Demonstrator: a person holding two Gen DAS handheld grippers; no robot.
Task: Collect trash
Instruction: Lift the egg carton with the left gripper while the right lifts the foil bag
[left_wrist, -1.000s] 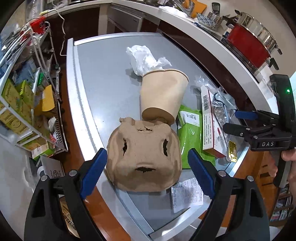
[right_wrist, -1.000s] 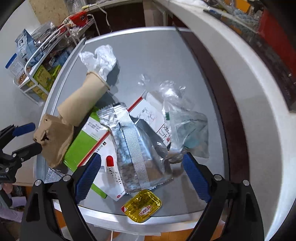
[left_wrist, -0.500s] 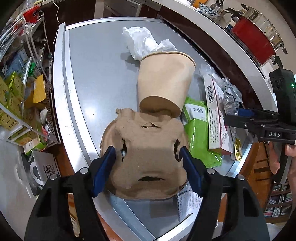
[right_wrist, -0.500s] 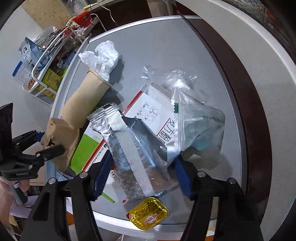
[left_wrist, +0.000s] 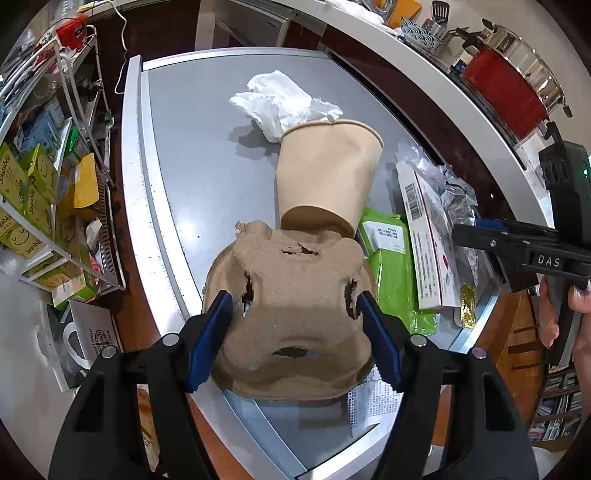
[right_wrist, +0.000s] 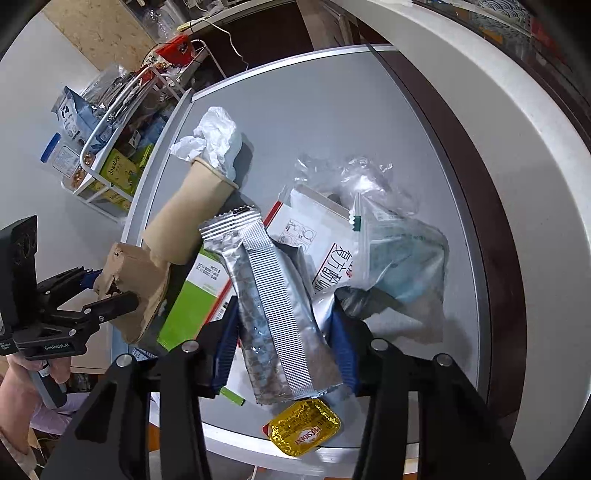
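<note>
Two grippers, each clamped on a piece of trash at the near edge of the grey table (left_wrist: 192, 155). Left gripper (left_wrist: 295, 332): blue pads pressed against both sides of a brown pulp carton tray (left_wrist: 291, 295), jaws just closing in on it. Tray torn in several spots, overhanging the table's near rim. Right gripper (right_wrist: 284, 354): jaws have just been closing, now pinching a silver foil pouch (right_wrist: 273, 306) from both sides; pouch runs lengthwise away from the camera, its crimped end farthest.

Outward from the tray: tan paper cup (left_wrist: 328, 173) lying on its side, base touching the tray's far edge, mouth pointing away. Crumpled white tissue (left_wrist: 284, 99) just beyond the cup's mouth. Green packet (left_wrist: 391, 269) to the right of the tray, flat on the table. White box with red trim (left_wrist: 424, 243) beside it, further right. Printed receipt (left_wrist: 373, 398) partly under the tray's near right corner.

Outward from the pouch: clear zip bag (right_wrist: 402, 251) to its right, over the white box. Gold butter portion (right_wrist: 304, 430) just near of the pouch, at the table rim. Wire rack (left_wrist: 48, 192) of boxed goods off the table's left side.
</note>
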